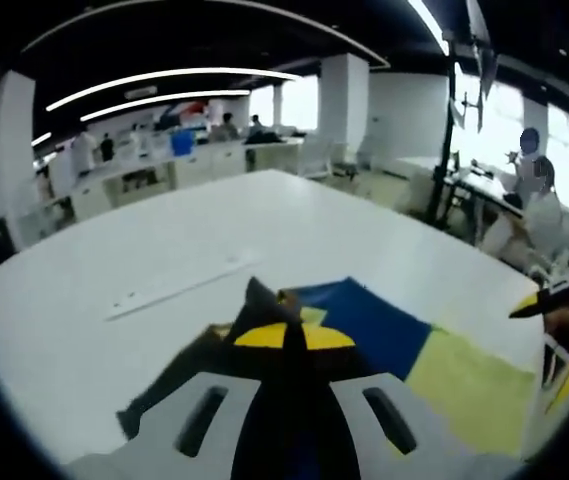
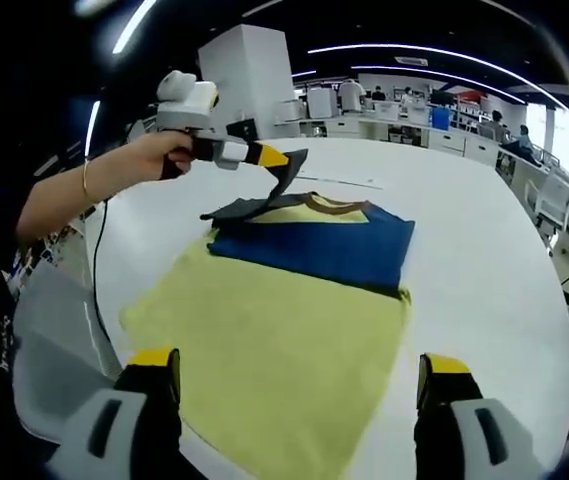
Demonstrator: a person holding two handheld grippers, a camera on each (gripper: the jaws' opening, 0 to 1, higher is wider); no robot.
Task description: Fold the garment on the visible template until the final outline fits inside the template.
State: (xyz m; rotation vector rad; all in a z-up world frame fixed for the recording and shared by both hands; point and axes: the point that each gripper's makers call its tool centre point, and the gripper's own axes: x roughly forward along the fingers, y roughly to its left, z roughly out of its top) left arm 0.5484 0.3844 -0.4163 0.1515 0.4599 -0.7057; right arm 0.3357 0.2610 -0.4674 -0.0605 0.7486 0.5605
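A: The white round table (image 2: 484, 250) carries the yellow-green cloth template (image 2: 274, 350); the dark blue garment (image 2: 324, 245) lies on its far end.

B: Fold in progress. The left gripper (image 2: 279, 160) pinches a lifted sleeve; the right gripper (image 2: 299, 385) hangs released. Next: lay the sleeve inward.

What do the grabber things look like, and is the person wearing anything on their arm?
The right gripper has pale grey jaws with slots and black tips capped in yellow. The left gripper is grey with a white top, plus yellow and black at its tips. A thin bracelet circles the wrist, and a dark cable hangs below.
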